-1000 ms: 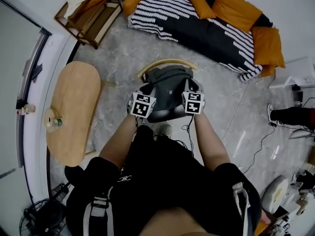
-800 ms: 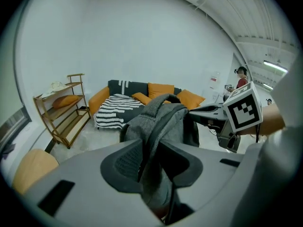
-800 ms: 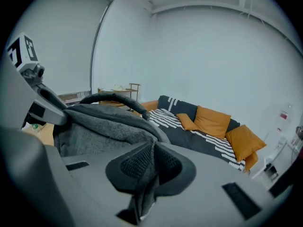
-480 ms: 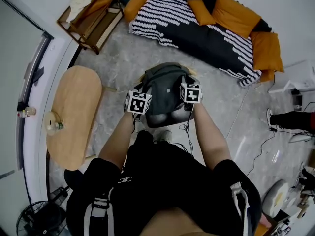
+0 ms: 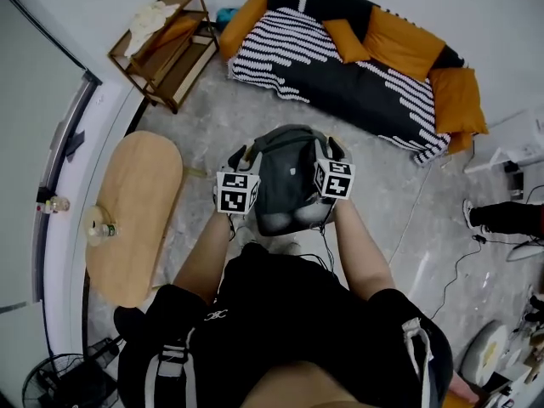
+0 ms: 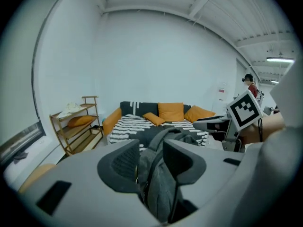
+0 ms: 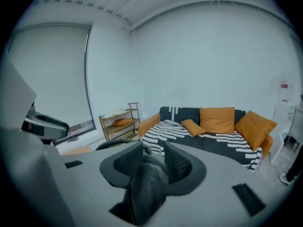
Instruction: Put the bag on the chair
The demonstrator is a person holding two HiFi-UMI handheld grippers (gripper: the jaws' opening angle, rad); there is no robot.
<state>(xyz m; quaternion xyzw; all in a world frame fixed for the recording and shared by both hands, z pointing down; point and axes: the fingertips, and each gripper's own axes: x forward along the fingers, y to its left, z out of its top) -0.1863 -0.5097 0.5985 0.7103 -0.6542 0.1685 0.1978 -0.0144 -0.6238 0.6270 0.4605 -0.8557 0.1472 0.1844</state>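
Observation:
A grey backpack [image 5: 289, 164] stands upright on the chair [image 5: 285, 221], hiding all of it but the dark seat front. My left gripper [image 5: 246, 155] is at the bag's left shoulder and my right gripper [image 5: 333, 147] at its right shoulder. The left gripper [image 6: 150, 152] has just been opening: its jaws stand apart with the backpack's [image 6: 161, 183] grey fabric in the gap. The right gripper [image 7: 154, 157] has also just been opening, and folds of the backpack [image 7: 147, 183] lie loosely between its pads.
An oval wooden table [image 5: 127, 202] with a bottle [image 5: 96, 228] stands at the left. A striped sofa [image 5: 357, 66] with orange cushions lies beyond the chair, a wooden shelf [image 5: 166, 41] at far left. Cables [image 5: 442, 253] trail on the floor at the right, near someone's foot [image 5: 501, 215].
The chair's curved wooden back showed above the bag a second ago; the bag now hides it. Both grippers have come up along the bag's sides.

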